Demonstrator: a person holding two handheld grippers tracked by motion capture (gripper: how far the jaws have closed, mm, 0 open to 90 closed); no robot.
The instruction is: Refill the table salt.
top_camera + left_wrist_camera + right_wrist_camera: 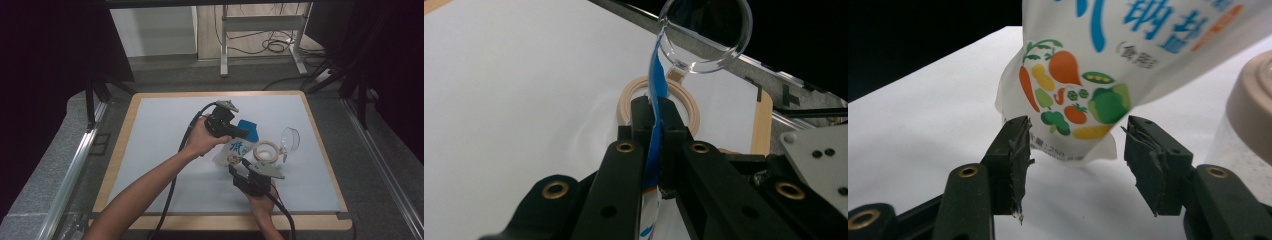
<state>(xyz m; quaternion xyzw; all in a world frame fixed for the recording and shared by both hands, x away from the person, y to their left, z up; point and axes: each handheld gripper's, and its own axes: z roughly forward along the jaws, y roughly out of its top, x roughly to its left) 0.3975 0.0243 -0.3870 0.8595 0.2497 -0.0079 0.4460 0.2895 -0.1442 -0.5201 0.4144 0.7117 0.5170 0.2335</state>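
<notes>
A: High view first: what is in hand on the table [165,150]?

B: A white and blue pouch [239,145] near the middle of the pale mat, printed with blue characters and a cluster of vegetables. The left gripper [239,133] has it by the blue top edge, and the person's left hand [202,140] wraps the gripper's body from the left.

A: Is that grip firm?

B: In the left gripper view the jaws are pinched tight on the pouch's blue top seam [656,90], which rises as a thin strip between the fingertips. The pouch hangs below them.

A: And the right gripper [239,167]?

B: It sits just below the pouch in the high view, held by the right hand [261,200] from the near edge. In the right gripper view its jaws stand about half apart, one on each side of the pouch's lower end [1073,100]. The worn pads [1020,150] do not press on the bag; there is a gap on both sides.

A: Does the bottom of the pouch touch the table?

B: Its bottom corner is right at the surface; I cannot tell whether it rests there.

A: What else is close?

B: A roll of tape [266,151] lies just right of the pouch, and a clear glass cup [291,139] lies on its side beyond the roll.
</notes>
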